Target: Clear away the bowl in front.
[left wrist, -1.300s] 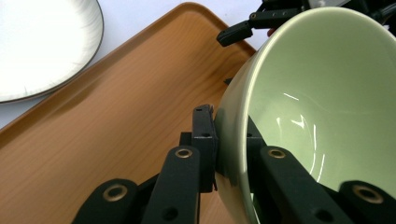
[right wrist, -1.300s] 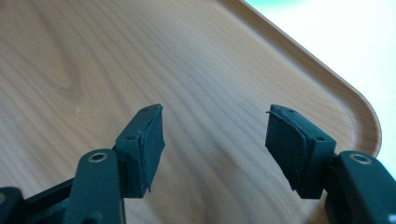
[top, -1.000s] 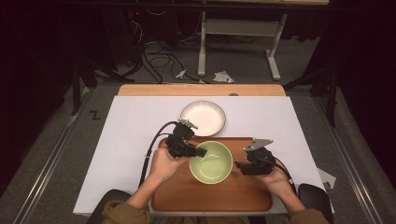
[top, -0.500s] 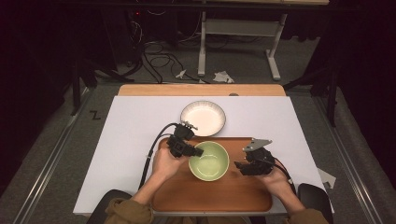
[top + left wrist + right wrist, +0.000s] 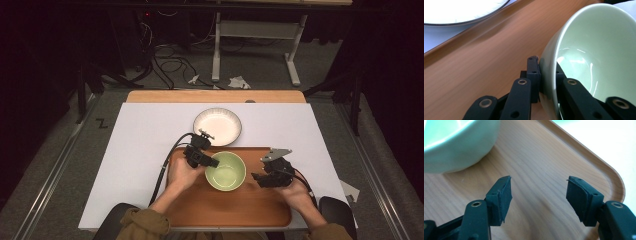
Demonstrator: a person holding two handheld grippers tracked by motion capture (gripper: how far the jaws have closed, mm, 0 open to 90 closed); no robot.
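A pale green bowl (image 5: 226,171) sits on the wooden tray (image 5: 230,210) in the high view. My left gripper (image 5: 210,162) is shut on the bowl's left rim. In the left gripper view the green bowl (image 5: 596,57) has its rim pinched between the two black jaws, one outside and one inside. My right gripper (image 5: 259,178) hovers over the tray just right of the bowl, open and holding nothing. The right gripper view has the open gripper (image 5: 539,192) above bare tray wood, with the green bowl (image 5: 456,145) at the upper left.
A white plate (image 5: 217,125) with a dark rim lies on the white table cover (image 5: 145,130) just beyond the tray. The white plate (image 5: 461,11) also appears at the top left of the left gripper view. The tray's rounded corner (image 5: 616,182) is close to the right gripper.
The green bowl has moved a little toward the tray's far edge with the left gripper on its rim. The right gripper has barely shifted.
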